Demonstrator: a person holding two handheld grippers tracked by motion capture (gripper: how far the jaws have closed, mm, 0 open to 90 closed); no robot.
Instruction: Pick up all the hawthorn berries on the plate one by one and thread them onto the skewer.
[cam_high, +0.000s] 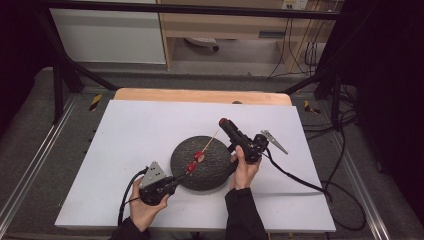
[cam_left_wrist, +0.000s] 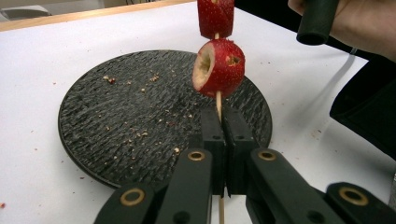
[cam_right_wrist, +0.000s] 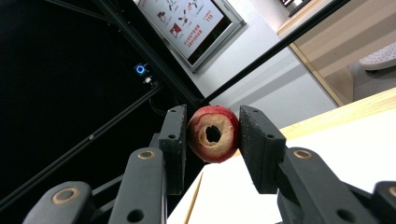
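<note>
Two claws engaged: each is loaded, neither is free.
Left claw: clenched on the lower end of a thin wooden skewer, near the tabletop's front edge in the high view.
Skewer axis: runs from the left claw up and away over the round black slate plate, its free tip pointing toward the right claw.
Threaded fruit: two cored strawberries sit on the stick, one above the other, above the plate.
Right claw: grasping a third cored strawberry, its bored hole facing the camera; held above the plate's far right side.
Governing relation: hole and skewer tip are near but apart; judged next step is aligning the hole with the stick's axis.
Risk: misalignment could split the fruit.
</note>
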